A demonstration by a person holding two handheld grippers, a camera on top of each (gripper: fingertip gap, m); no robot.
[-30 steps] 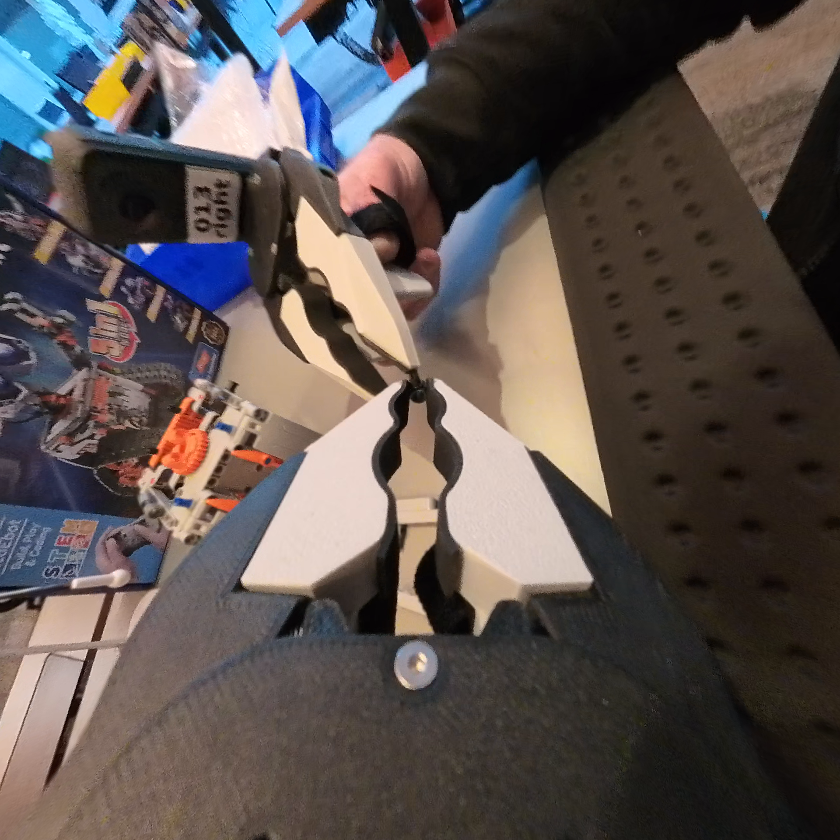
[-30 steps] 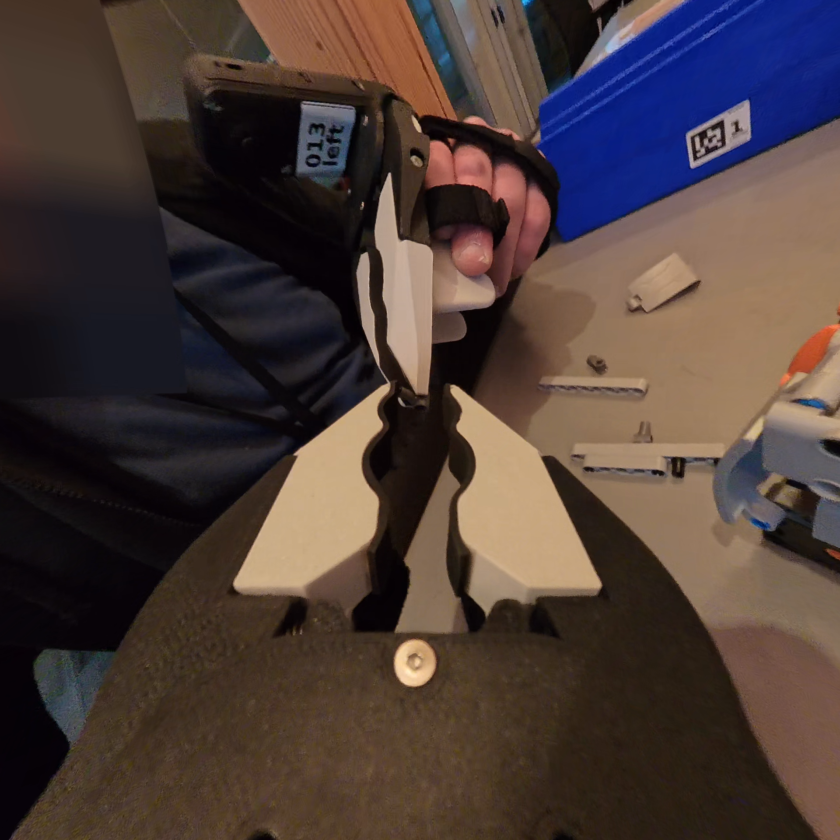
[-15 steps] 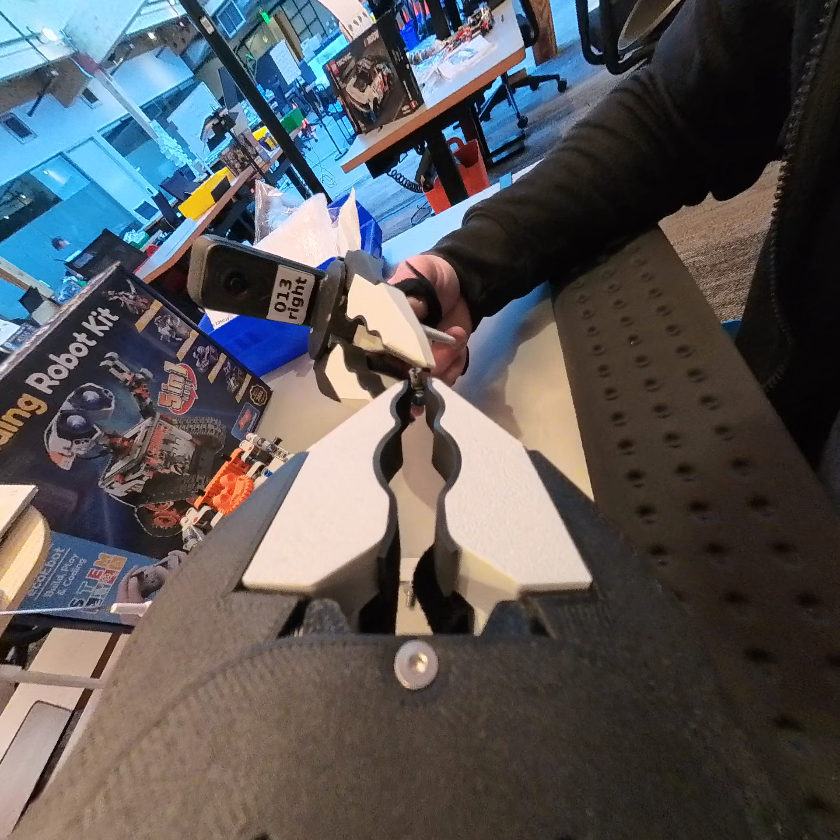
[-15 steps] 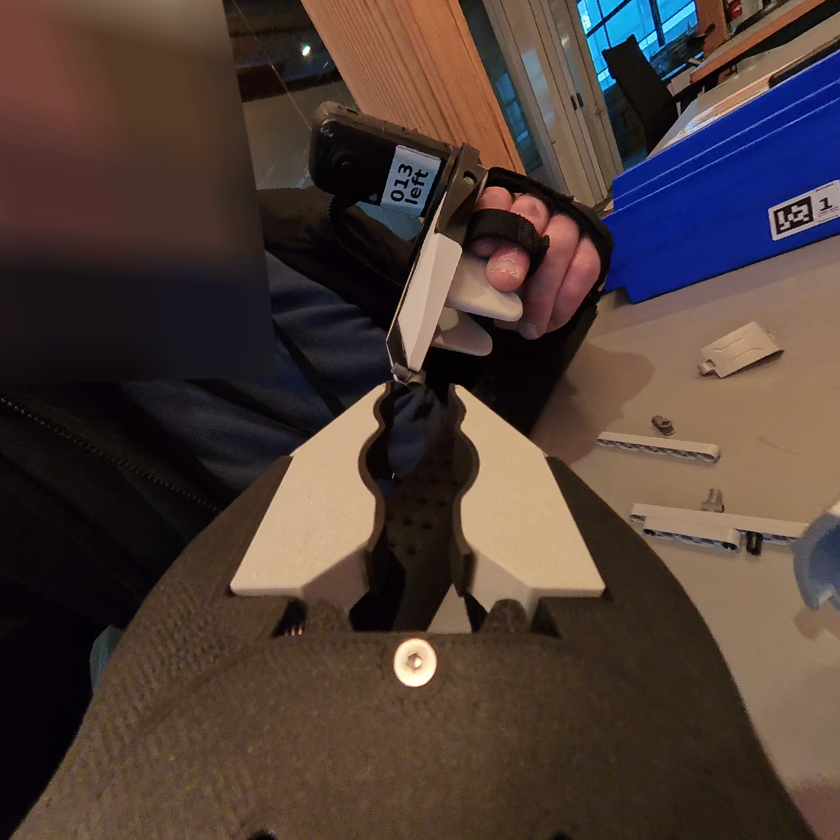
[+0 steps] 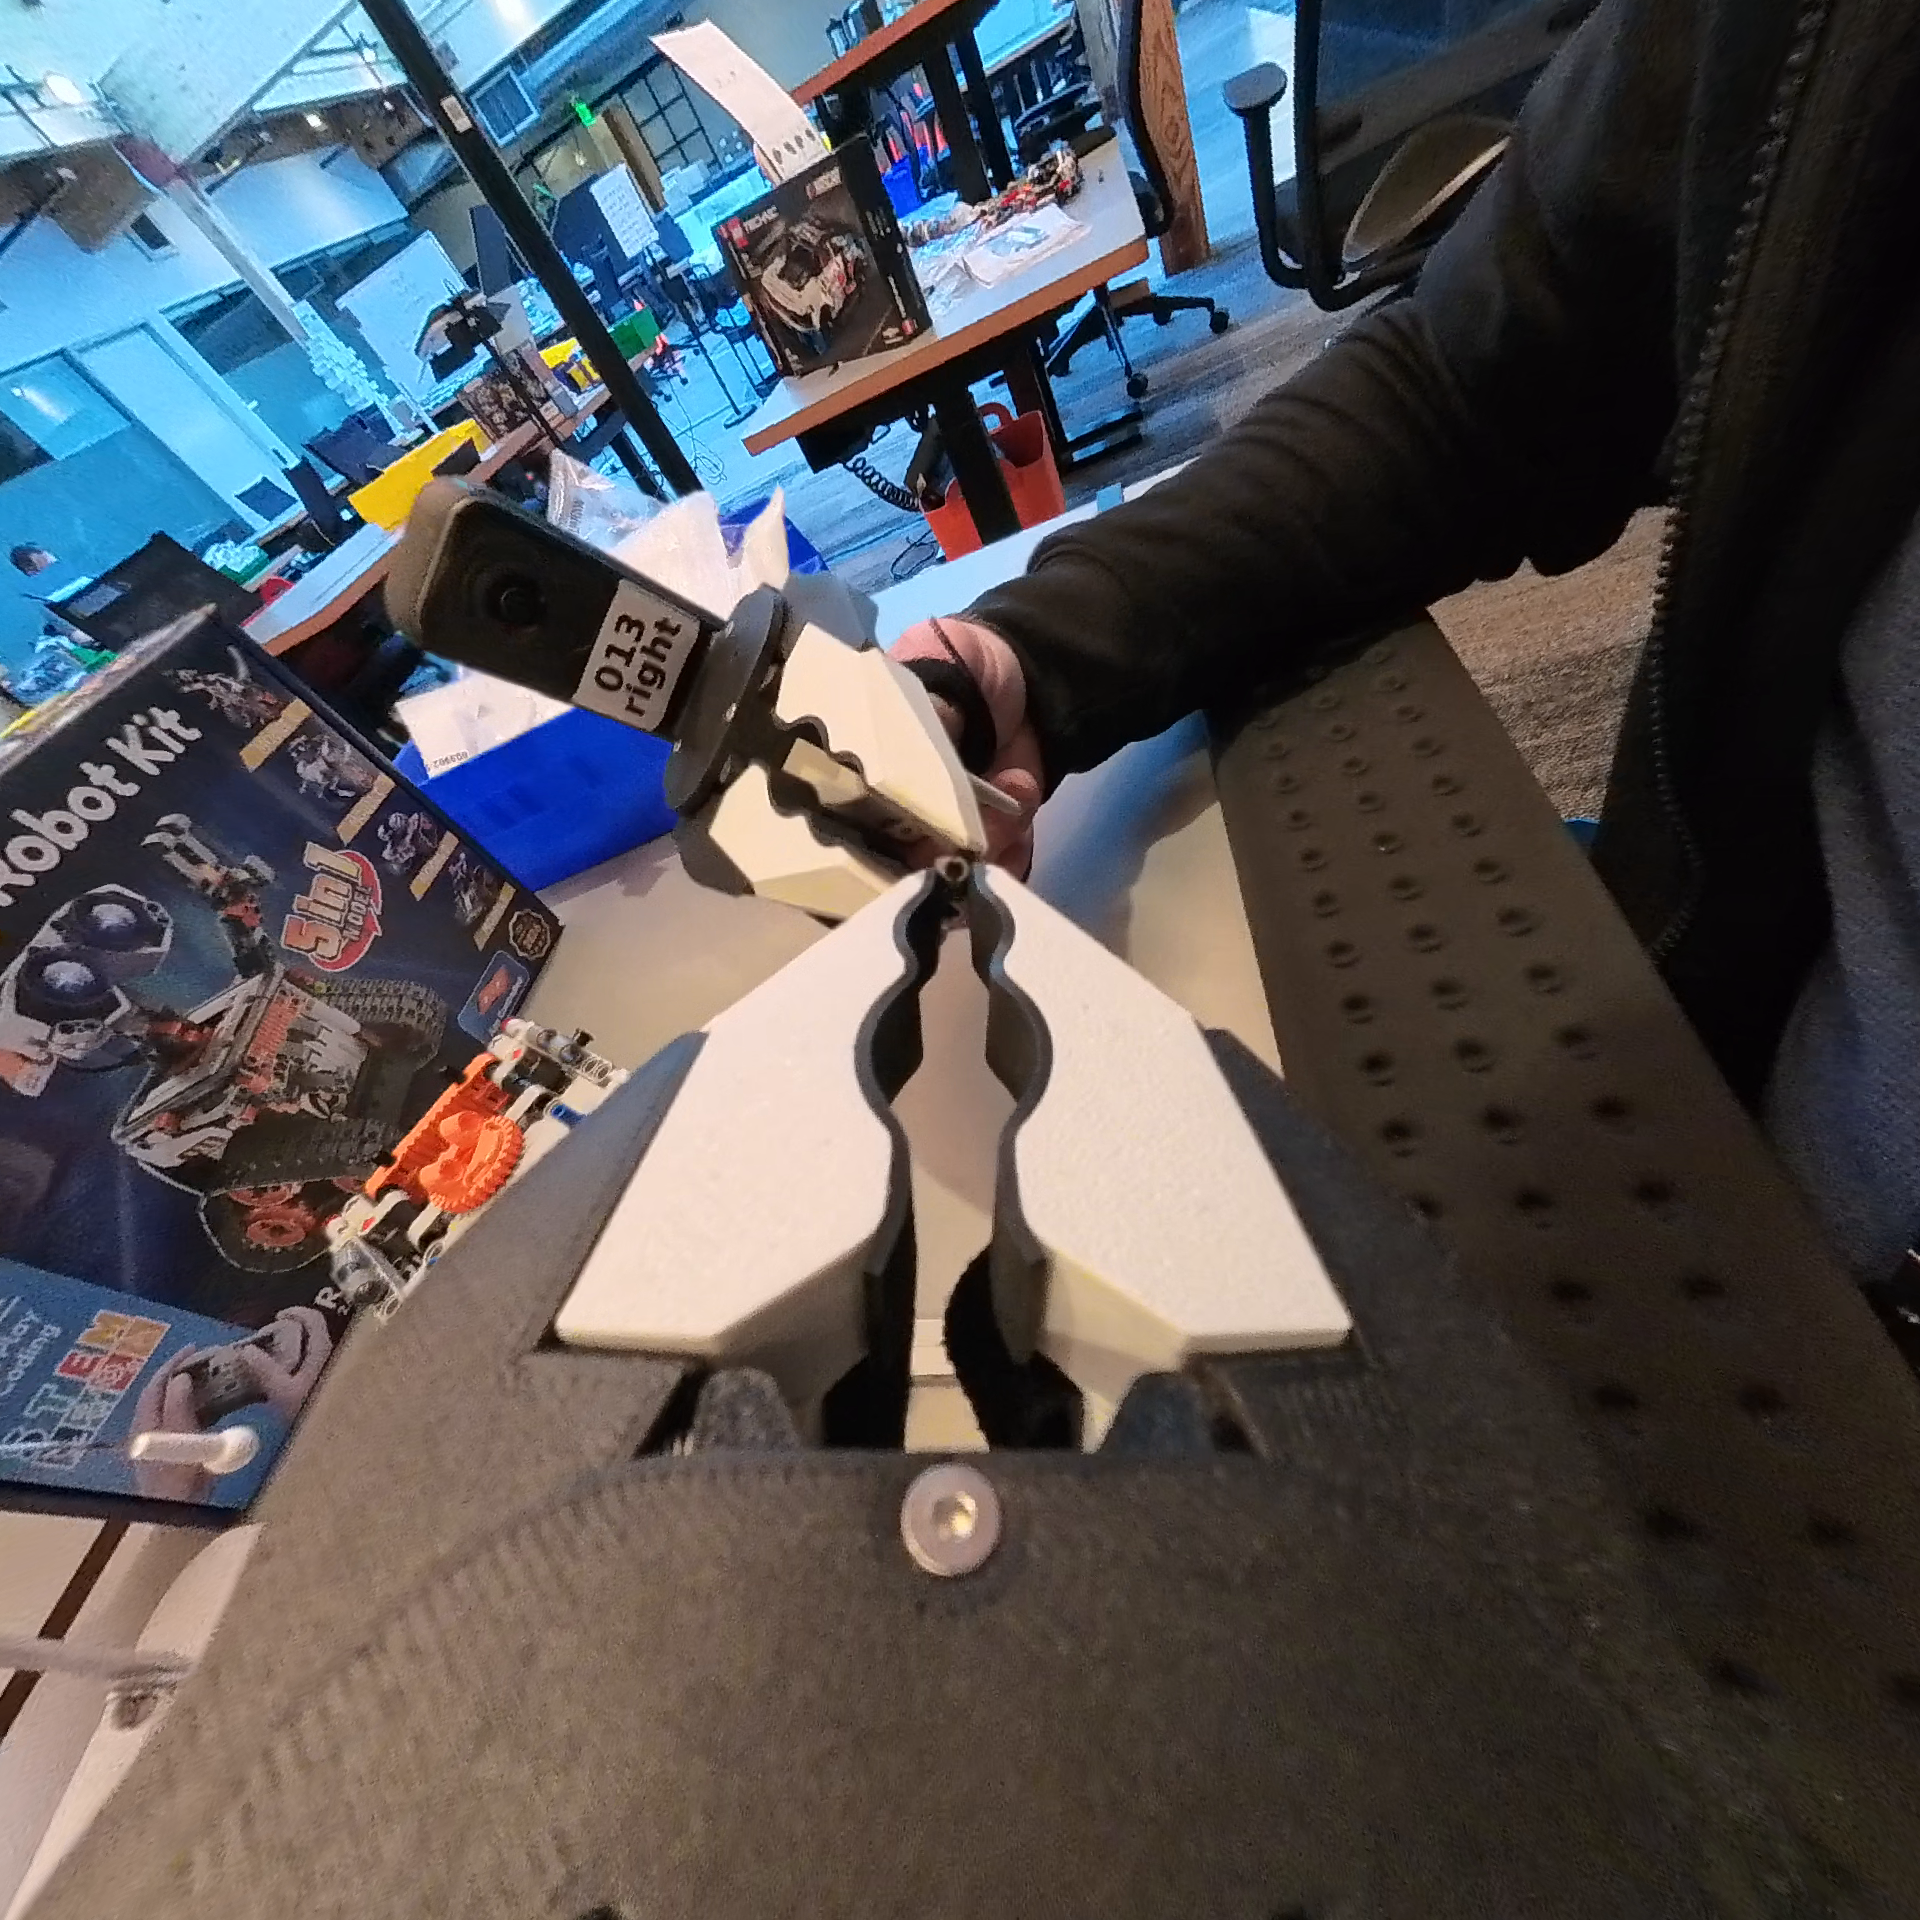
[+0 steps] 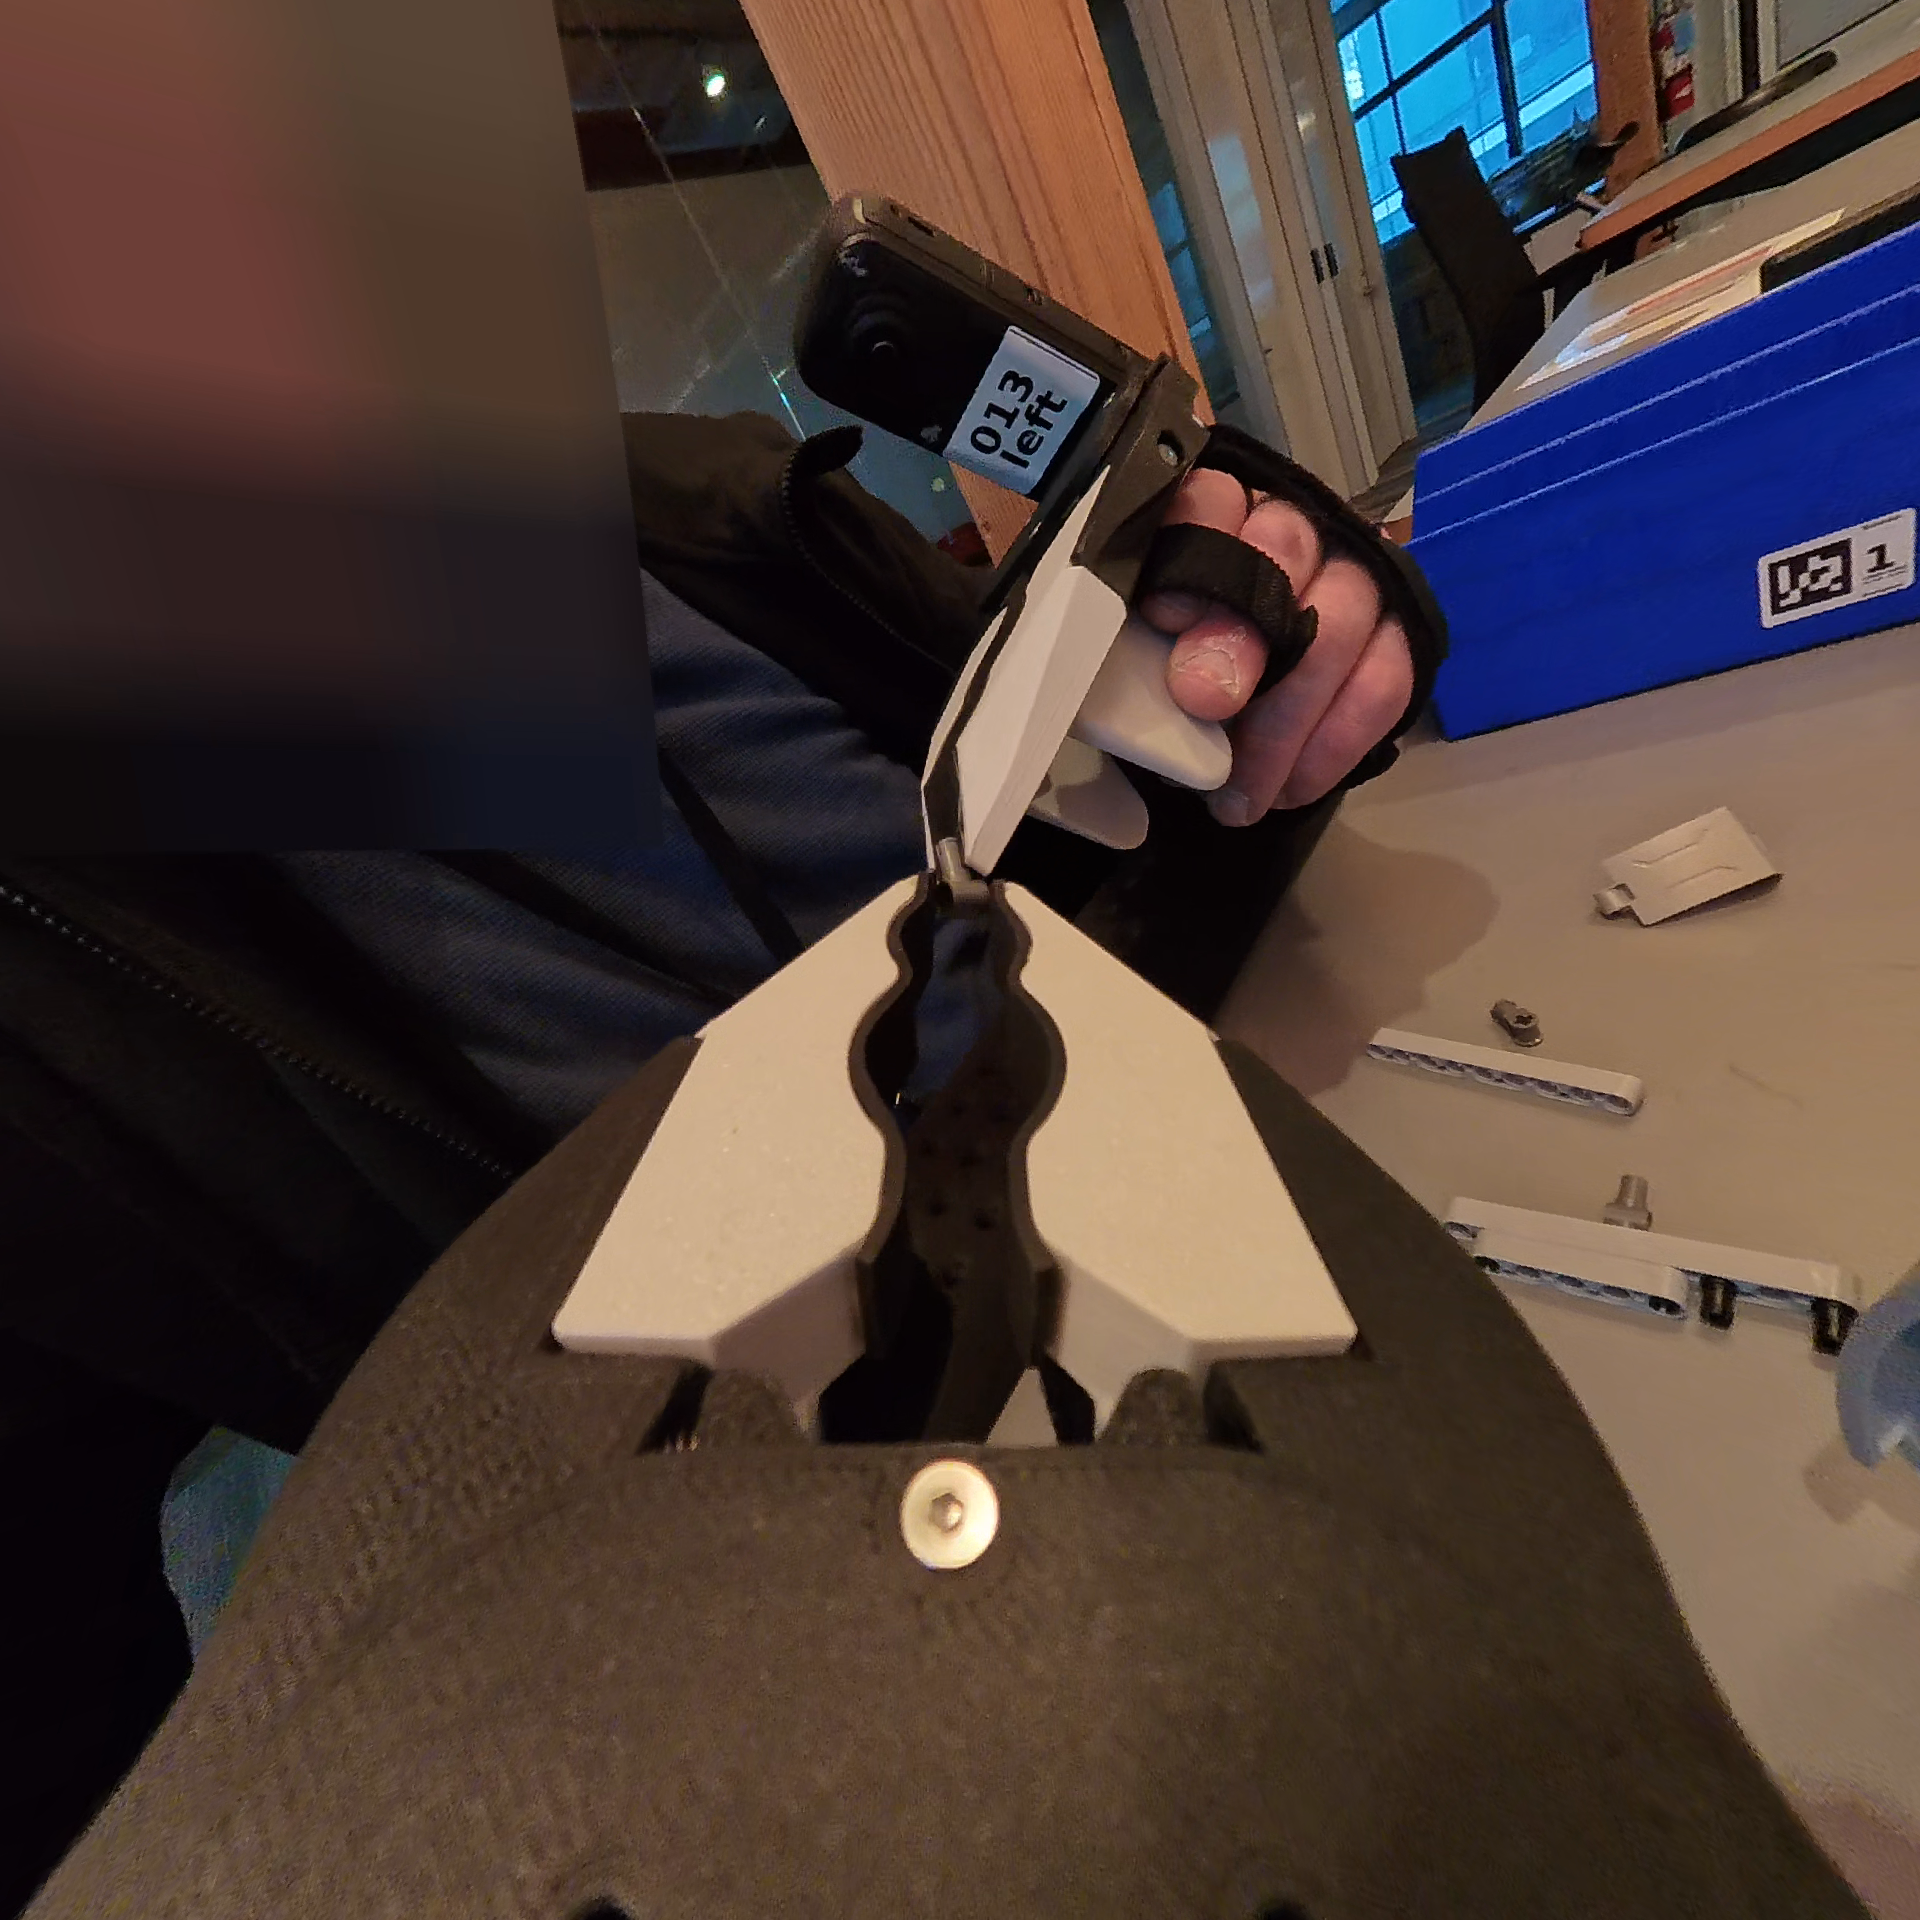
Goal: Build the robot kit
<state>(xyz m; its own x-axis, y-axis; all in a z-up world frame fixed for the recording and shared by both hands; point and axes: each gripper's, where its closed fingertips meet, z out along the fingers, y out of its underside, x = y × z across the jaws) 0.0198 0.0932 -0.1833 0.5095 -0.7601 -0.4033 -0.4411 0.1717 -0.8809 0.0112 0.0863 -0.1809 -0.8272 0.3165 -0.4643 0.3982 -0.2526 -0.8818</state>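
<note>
Both grippers meet tip to tip: our left gripper (image 5: 951, 902) and right gripper (image 6: 961, 891) each pinch one end of a small grey pin (image 6: 949, 862), fingertips closed on it. White beams (image 6: 1507, 1070) lie right on the grey table (image 6: 1662, 935).

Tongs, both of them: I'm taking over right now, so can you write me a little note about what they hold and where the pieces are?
The left tongs are shut on one end of a small grey peg, up off the table.
The right tongs are shut on the peg's other end, tip to tip with the left.
Two white beams and a grey flat panel lie on the table. A half-built model with an orange gear sits by the kit box.
So far the peg is shared by both tongs and seems joined to no other piece.
</note>
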